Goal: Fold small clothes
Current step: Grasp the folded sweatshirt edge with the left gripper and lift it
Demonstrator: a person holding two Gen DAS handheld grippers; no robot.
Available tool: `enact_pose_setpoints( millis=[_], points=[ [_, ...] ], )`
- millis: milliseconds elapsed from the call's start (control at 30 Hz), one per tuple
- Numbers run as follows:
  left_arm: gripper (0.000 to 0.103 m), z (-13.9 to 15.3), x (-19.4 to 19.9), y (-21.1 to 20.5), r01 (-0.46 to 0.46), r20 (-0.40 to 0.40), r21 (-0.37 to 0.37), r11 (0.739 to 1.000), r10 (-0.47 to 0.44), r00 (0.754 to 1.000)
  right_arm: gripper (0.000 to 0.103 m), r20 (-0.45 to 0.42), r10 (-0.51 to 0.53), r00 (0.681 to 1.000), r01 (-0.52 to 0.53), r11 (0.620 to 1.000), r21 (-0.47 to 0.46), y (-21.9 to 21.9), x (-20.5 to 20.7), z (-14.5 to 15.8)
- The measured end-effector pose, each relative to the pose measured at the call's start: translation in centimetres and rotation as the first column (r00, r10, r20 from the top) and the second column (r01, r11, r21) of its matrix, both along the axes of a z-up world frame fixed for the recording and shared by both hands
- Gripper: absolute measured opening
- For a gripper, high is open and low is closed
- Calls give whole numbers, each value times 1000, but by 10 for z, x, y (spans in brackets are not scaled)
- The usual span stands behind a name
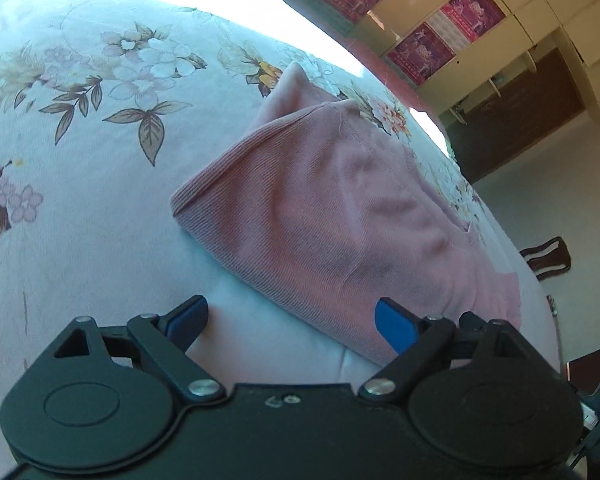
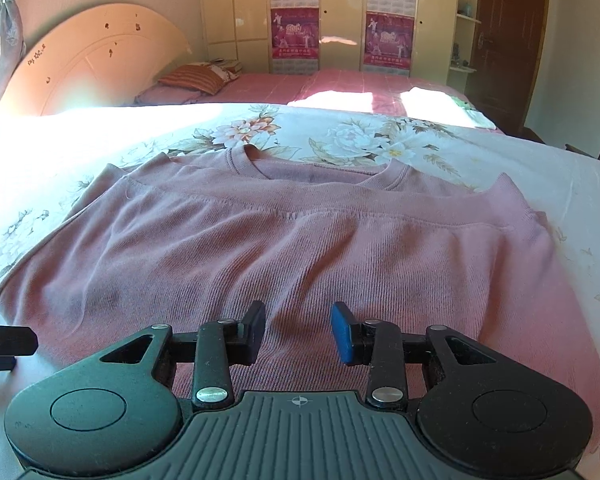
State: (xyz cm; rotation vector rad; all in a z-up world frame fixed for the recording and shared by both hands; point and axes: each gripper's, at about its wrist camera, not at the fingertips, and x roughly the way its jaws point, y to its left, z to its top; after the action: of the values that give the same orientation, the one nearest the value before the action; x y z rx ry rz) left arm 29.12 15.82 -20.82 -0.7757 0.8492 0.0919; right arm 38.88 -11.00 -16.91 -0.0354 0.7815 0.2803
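Left wrist view: pink ribbed knit top [image 1: 332, 216], folded over on itself, lies centre to right of frame on a white bedsheet printed with pale flowers and brown leaves [image 1: 100, 120]. The garment's lower right part runs behind the gripper body and is cut off there. Upper edge of the sheet is blown out by sunlight; no detail readable. Left gripper [image 1: 292, 320] at bottom centre, jaws spread wide, nothing clamped. Its right blue pad overlaps the cloth's near edge in the picture; contact cannot be told. Its left pad sits over bare sheet.

Right wrist view: same top [image 2: 300, 240] fills mid-frame, round neckline toward upper centre, a ribbed hem band folded across below it. Left sleeve area partly washed out by glare. Right gripper [image 2: 298, 330] at bottom centre, jaws at a narrow gap over the near fabric, nothing pinched between the pads; whether the tips press the cloth cannot be told. A black tool part [image 2: 4, 344] enters at the left edge, mostly cut off. Behind: a second bed with pink cover [image 2: 320, 84] and a cream wardrobe with magenta posters [image 2: 340, 8].
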Motion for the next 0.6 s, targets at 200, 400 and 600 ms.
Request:
enact_pose_setpoints(
  millis=[200,400,600],
  points=[
    [94,-17,8,10,-69,80,-188,980,85,993,36,0,-7,1000,7,1000,4,-5,-1,-1],
    [68,-32,38,18,-128,147,-248,960,167,975,36,28,-15,999,15,1000,-2,-5,5,-1],
    [18,-50,49,25,-193,122,-291,937,236,964,36,59,-31,998,33,999,-38,4,14,-4]
  ],
)
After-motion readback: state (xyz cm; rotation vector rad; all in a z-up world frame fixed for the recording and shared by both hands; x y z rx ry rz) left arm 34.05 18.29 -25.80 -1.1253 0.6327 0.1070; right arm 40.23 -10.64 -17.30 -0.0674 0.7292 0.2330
